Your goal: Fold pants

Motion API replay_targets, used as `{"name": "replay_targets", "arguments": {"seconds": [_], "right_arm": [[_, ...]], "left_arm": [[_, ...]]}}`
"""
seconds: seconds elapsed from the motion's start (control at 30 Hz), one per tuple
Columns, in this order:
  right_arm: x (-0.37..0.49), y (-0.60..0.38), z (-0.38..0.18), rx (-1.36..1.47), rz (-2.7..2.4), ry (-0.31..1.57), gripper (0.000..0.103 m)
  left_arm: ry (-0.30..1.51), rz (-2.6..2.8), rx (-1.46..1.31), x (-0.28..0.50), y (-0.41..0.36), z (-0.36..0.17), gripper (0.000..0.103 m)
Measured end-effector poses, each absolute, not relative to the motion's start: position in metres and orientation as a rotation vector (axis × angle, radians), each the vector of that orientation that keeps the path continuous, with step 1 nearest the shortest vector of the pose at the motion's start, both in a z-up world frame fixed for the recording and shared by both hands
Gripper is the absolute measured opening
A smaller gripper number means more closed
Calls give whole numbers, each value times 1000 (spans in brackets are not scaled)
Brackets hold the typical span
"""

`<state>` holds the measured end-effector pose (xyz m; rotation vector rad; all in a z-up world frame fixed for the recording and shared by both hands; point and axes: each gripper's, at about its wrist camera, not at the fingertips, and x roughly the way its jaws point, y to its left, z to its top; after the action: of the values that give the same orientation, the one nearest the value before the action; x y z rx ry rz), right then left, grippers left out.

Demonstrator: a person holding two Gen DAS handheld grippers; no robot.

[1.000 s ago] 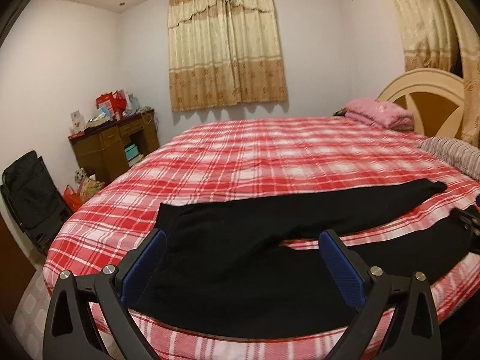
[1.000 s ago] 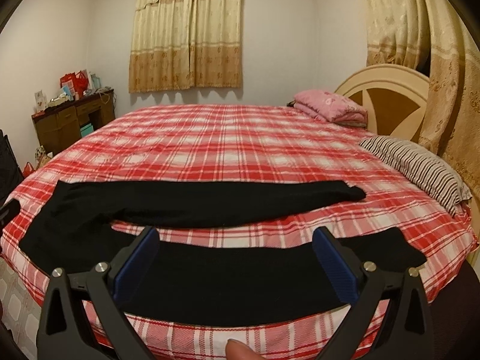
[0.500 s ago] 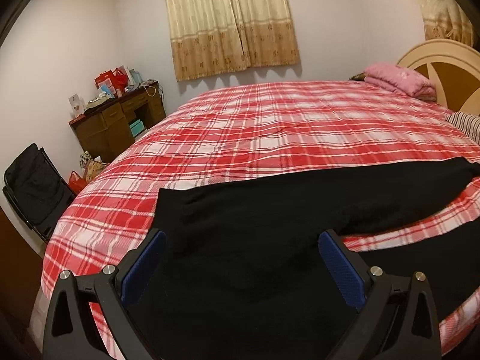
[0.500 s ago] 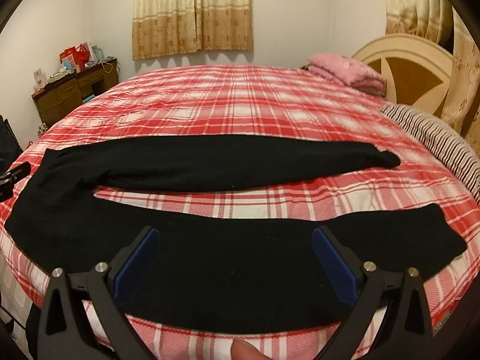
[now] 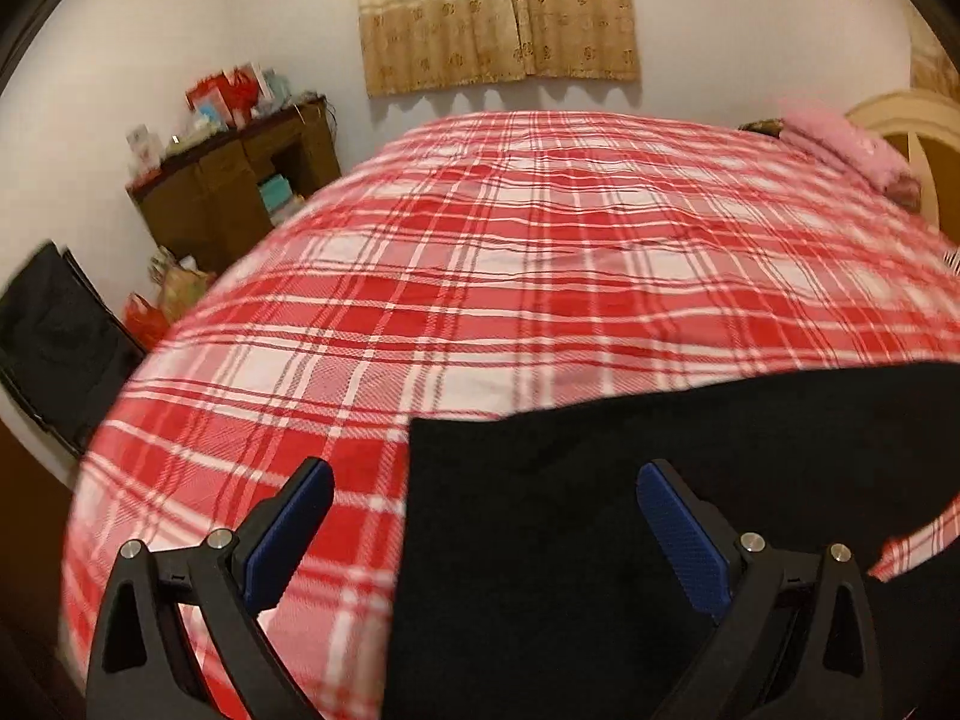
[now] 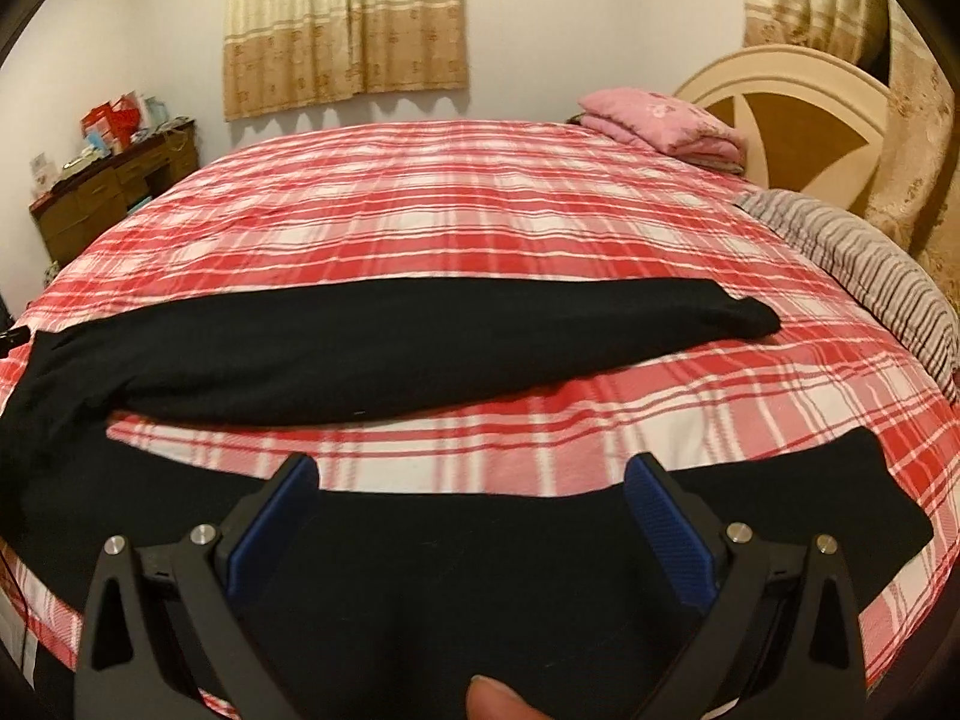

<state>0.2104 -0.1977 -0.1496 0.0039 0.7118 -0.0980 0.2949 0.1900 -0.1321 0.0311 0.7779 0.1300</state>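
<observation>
Across the plaid bed [image 6: 480, 210], both the left gripper [image 5: 486, 516] and right gripper [image 6: 471, 504] gape wide, empty, above black pants [image 6: 372, 360].

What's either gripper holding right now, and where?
Nothing. Left gripper and right gripper are both open above the pants, gripping no fabric.

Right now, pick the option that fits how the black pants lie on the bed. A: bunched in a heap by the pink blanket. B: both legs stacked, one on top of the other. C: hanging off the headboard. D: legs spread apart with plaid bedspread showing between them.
D: in the right wrist view the black pants lie flat, with a strip of the plaid bedspread showing between the legs.
</observation>
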Motion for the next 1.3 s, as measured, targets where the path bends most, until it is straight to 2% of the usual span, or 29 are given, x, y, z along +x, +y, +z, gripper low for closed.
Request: {"name": "replay_targets", "arguments": {"seconds": [0.07,0.13,0.2,0.3,0.37,0.4,0.43,0.47,0.5,0.53,0.6,0.63,0.73,0.93,1.3], "right_arm": [[212,-206,-154,13,-109,722,103],[213,-208,-159,9,-112,736,103],[213,-209,-163,0,-113,748,103],[215,-211,-168,0,-107,755,103],[216,-212,-168,1,-100,759,103],[216,-214,-168,-5,-98,759,102],[216,-214,-167,-13,-96,758,102],[217,-217,-165,-22,-93,756,100],[218,-219,-164,-25,-92,755,95],[220,-225,-162,-28,-91,760,92],[225,-241,-159,-36,-102,774,76],[230,-252,-157,-40,-121,784,74],[239,-291,-147,-21,-180,793,74],[270,-370,-126,26,-309,792,73],[378,-449,-148,50,-330,870,68]], "left_arm": [[791,101,-9,304,204,-139,101],[801,85,-40,313,213,-144,85],[844,54,-61,324,216,-152,79],[900,67,-53,341,218,-166,76],[916,69,-53,348,219,-174,64],[940,60,-52,352,220,-178,51],[958,53,-51,354,220,-182,48],[950,51,-41,353,219,-182,45],[941,38,-22,352,216,-182,33],[946,26,-14,352,214,-180,27],[944,29,3,352,209,-176,23],[941,24,14,351,206,-174,18],[931,10,18,349,202,-171,15],[951,8,-48,356,210,-177,15],[985,44,17,362,199,-184,15]]}}
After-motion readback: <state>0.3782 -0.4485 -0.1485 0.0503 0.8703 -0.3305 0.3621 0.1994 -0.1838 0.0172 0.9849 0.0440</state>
